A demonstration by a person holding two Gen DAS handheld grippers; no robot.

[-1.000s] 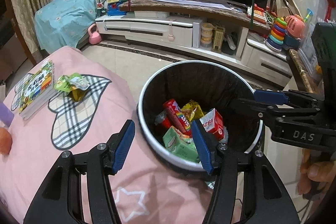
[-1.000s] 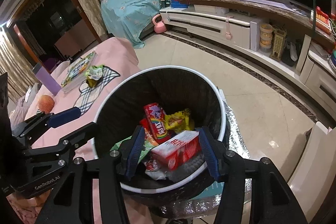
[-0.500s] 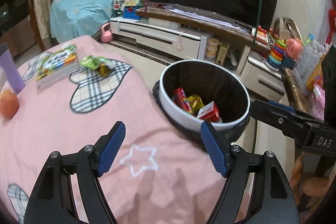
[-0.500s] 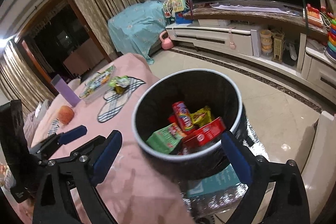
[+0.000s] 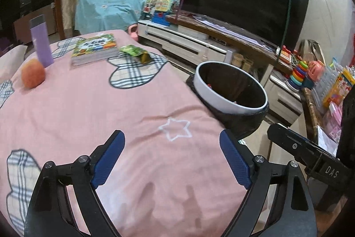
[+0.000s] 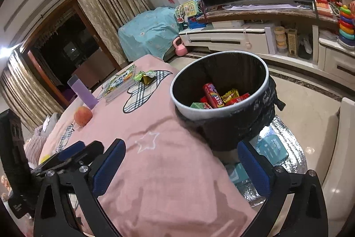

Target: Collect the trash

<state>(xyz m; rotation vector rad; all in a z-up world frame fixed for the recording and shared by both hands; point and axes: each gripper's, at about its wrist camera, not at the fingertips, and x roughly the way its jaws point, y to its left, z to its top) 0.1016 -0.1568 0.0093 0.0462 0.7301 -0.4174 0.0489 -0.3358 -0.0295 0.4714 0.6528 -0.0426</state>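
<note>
A round bin (image 5: 230, 101) with a white rim and black liner stands by the edge of the pink-covered table (image 5: 88, 108). In the right wrist view the bin (image 6: 221, 112) holds several wrappers and cartons, among them a red tube (image 6: 213, 95). A crumpled green wrapper (image 5: 135, 52) lies on the far part of the table, beside a book; it also shows in the right wrist view (image 6: 145, 76). My left gripper (image 5: 173, 159) is open and empty above the near table. My right gripper (image 6: 182, 168) is open and empty, near the bin.
A picture book (image 5: 95, 49), a purple bottle (image 5: 41, 41) and an orange fruit (image 5: 33, 74) sit on the table's far side. A TV stand (image 5: 199, 46) with toys runs along the wall. Blue boxes on silver foil (image 6: 273, 148) lie under the bin.
Both grippers have pulled up and back from over the bin to above the table. The right gripper opened wide and the red carton it held lies in the bin.
</note>
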